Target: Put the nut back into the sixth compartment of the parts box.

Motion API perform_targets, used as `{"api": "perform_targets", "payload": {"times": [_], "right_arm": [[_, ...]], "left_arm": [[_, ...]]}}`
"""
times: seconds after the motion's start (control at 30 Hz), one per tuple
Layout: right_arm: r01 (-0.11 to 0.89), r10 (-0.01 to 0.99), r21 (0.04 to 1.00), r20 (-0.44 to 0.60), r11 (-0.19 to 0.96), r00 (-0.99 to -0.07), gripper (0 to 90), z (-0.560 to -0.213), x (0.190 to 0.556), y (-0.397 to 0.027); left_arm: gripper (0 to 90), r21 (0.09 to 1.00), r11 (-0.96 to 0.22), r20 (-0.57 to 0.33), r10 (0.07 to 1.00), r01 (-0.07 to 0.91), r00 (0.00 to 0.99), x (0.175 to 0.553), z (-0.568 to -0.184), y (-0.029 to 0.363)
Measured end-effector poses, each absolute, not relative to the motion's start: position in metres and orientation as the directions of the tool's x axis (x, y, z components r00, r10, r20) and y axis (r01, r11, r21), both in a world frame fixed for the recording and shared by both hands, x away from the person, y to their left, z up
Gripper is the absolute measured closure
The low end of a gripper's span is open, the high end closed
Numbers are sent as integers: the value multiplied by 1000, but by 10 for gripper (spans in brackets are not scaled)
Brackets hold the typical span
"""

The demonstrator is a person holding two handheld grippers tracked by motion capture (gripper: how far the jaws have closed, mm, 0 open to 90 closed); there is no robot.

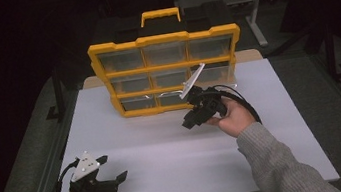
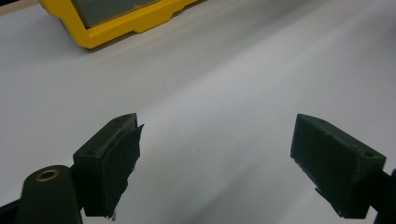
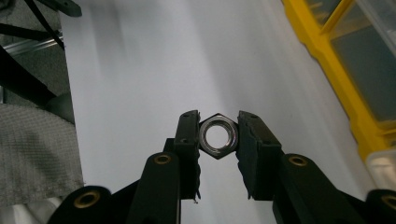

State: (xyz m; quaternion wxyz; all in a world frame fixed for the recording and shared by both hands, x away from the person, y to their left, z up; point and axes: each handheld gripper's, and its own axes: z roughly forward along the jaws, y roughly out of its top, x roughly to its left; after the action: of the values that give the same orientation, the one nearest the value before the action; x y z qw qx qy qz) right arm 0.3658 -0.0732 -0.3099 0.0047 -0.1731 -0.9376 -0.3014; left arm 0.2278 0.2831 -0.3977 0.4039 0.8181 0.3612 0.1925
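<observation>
A steel hex nut is clamped between the pads of my right gripper, held above the white table. In the high view my right gripper hovers just in front of the yellow drawer organiser, which stands upright at the back of the white tabletop. My left gripper rests low near the front left corner, jaws wide apart with nothing between them. The left gripper view has its two black fingers spread over bare table, with a corner of the organiser at top left.
The organiser has clear drawers in a yellow frame and a yellow handle on top. Its edge runs along the right of the right gripper view. Dark floor and metal table legs surround the tabletop.
</observation>
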Motion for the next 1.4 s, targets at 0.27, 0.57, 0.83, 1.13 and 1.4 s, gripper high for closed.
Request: {"api": "perform_targets", "payload": {"times": [0.27,0.57,0.83,1.13,1.4], "right_arm": [[342,341,584,116,736,-933,691,-285,372,-83],[353,370,593,99,724,-924,691,-256,378,-95],[358,390,601,82,715,-917,691,-232,384,-101],[381,440,604,56,700,-896,691,-210,393,-112],[439,513,604,57,666,-857,691,-204,404,-135]], "left_arm": [[152,799,-419,33,746,431,665,228,-396,285],[152,802,-413,29,747,430,664,228,-397,283],[153,809,-400,20,751,431,660,227,-398,282],[152,806,-407,23,748,431,664,227,-397,282],[152,804,-412,26,745,429,666,228,-397,283]]}}
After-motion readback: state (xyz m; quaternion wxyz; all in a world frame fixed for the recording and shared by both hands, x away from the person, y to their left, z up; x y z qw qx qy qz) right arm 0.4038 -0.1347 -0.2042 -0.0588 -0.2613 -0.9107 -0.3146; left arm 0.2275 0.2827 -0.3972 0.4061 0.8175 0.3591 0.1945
